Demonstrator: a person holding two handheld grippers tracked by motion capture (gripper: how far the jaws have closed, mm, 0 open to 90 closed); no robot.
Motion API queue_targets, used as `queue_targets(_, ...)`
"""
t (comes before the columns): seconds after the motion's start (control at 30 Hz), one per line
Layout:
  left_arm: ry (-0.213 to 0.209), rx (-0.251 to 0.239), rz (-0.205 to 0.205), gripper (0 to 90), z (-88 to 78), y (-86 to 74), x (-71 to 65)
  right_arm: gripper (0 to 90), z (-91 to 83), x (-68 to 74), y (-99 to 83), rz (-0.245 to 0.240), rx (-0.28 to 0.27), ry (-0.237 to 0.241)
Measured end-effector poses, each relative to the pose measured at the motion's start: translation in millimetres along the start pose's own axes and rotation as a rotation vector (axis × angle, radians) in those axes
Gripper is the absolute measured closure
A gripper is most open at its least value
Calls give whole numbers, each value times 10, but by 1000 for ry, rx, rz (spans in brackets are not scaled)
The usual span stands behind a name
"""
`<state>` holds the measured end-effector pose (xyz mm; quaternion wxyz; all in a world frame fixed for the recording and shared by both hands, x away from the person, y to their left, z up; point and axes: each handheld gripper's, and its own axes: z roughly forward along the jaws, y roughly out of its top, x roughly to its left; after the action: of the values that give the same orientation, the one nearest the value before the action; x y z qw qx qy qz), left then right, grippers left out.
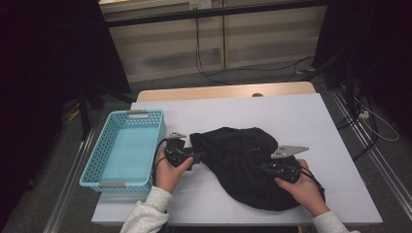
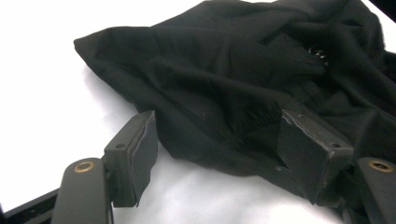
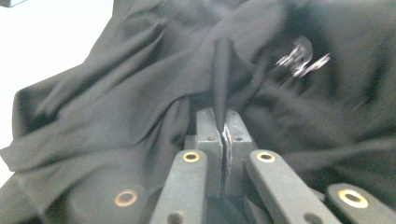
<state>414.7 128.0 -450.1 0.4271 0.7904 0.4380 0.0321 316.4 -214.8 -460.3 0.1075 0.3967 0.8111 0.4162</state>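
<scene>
The black garment (image 1: 248, 165) is lying crumpled on the white surface (image 1: 291, 116) beside the blue basket (image 1: 109, 167); the right hand-held gripper (image 3: 219, 126) is pinching a fold; the left hand-held gripper (image 2: 219, 149) is standing open astride its edge; folding and binning appear outstanding.

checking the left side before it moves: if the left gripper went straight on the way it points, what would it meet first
Most likely the black garment. The left gripper stands open with the cloth's near edge already between its jaws, so almost any advance should meet fabric; exact depth is hard to judge.
</scene>
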Motion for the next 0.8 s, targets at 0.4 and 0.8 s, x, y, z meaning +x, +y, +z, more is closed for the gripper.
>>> queue_targets(0.4, 23, 18, 11, 431, 132, -30, 22, 629, 27, 111, -1, -22, -36, 58)
queue_targets(0.8, -22, 77, -26, 718, 165, 14, 41, 399, -45, -309, 314, 73, -122, -149)
